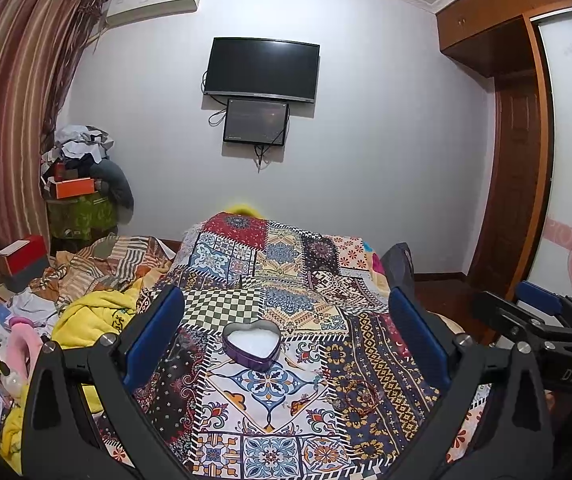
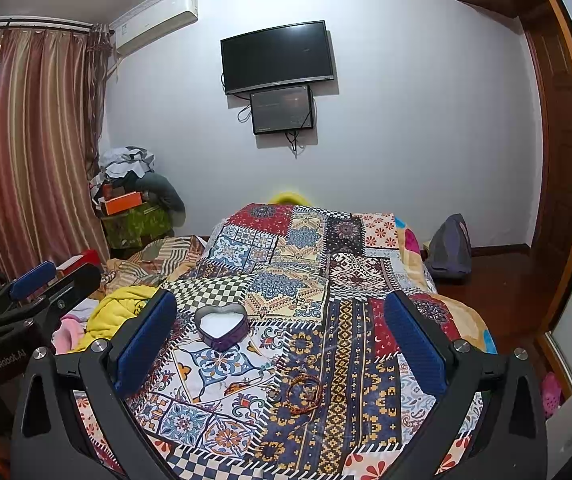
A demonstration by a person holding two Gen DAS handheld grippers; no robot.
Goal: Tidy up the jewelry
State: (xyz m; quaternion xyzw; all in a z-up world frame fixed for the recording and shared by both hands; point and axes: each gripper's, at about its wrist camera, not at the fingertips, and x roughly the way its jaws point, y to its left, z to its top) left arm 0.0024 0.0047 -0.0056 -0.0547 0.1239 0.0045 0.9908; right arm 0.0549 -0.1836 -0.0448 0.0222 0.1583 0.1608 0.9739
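A purple heart-shaped tin (image 1: 251, 344) with a white lining sits open on the patterned bedspread (image 1: 269, 432); it also shows in the right wrist view (image 2: 222, 327). A tangle of thin bracelets or necklaces (image 1: 356, 394) lies on the quilt to the right of the tin and nearer me, also in the right wrist view (image 2: 304, 394). My left gripper (image 1: 286, 332) is open and empty, above the quilt with the tin between its fingers in view. My right gripper (image 2: 281, 336) is open and empty, hovering above the jewelry.
The quilt (image 2: 326, 280) covers the bed. Yellow and pink clothes (image 1: 85, 320), papers and a red box (image 1: 21, 258) clutter the left side. A dark bag (image 2: 450, 248) stands on the floor at right. A TV (image 1: 261, 68) hangs on the far wall.
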